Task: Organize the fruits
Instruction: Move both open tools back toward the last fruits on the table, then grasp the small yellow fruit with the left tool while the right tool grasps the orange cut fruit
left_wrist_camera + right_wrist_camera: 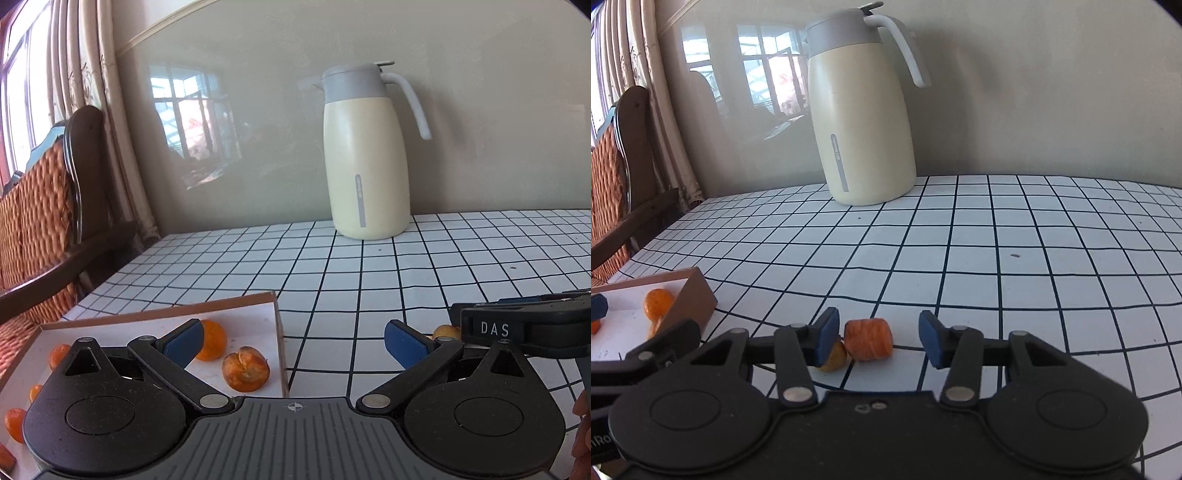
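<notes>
A white surface (997,258) ruled in a dark grid runs back to a plain beige wall (480,110), whose glossy lower panel mirrors a paned window (192,118) in daylight. A cream vacuum jug (365,162) with a grey lid stands near the wall (handle to the right). At left, pale patterned curtains (74,59) hang behind a dark wooden chair (40,221) with woven cane panels.

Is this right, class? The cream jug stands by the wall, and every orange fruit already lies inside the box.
Not every fruit: the right wrist view shows an orange fruit on the table, outside the box. The cream jug does stand by the wall.
</notes>
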